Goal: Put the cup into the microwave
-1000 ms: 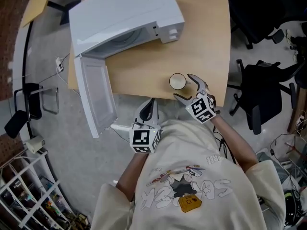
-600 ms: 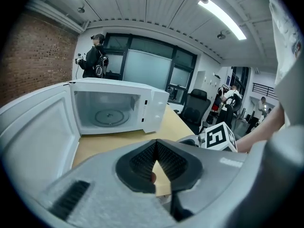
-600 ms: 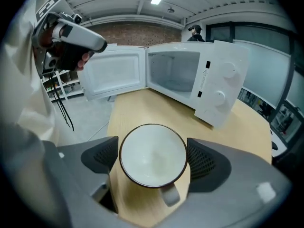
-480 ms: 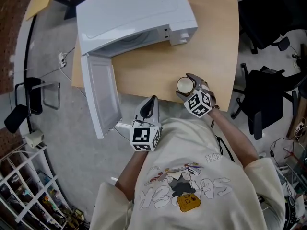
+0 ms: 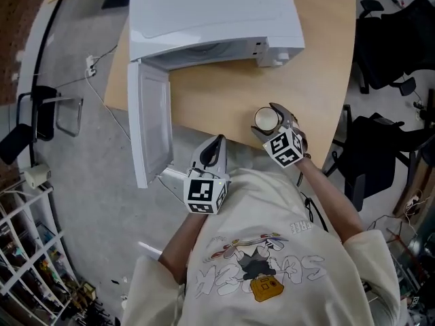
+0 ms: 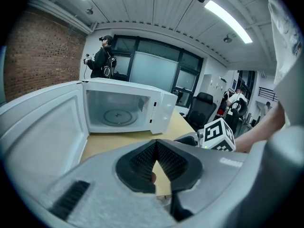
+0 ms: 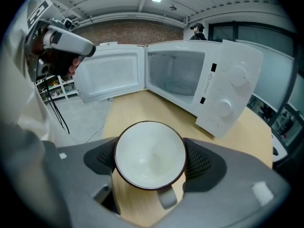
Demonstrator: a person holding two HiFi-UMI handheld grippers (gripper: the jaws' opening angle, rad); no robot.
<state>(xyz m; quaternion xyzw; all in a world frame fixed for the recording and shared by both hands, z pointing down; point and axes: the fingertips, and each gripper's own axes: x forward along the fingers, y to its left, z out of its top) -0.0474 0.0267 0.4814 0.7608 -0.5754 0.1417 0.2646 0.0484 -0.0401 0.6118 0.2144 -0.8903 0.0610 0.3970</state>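
A white cup (image 5: 266, 119) with a dark rim stands upright near the front edge of the wooden table (image 5: 217, 97). My right gripper (image 5: 264, 121) straddles it, one pad on each side of the rim, and the jaws are closing on it. In the right gripper view the cup (image 7: 149, 152) fills the gap of the right gripper (image 7: 152, 159), handle toward the camera. The white microwave (image 5: 211, 19) stands at the back with its door (image 5: 153, 124) swung wide; its cavity (image 7: 178, 75) is empty. My left gripper (image 5: 216, 145) hovers off the table's front edge, shut and holding nothing.
The open door overhangs the table's left front corner, beside my left gripper (image 6: 154, 145). Black office chairs (image 5: 391, 53) stand to the right of the table. A wire shelf rack (image 5: 30, 263) is on the floor at the lower left.
My right gripper has moved forward and down so its jaws now straddle the cup, which was beside its tips before. The left gripper has barely shifted.
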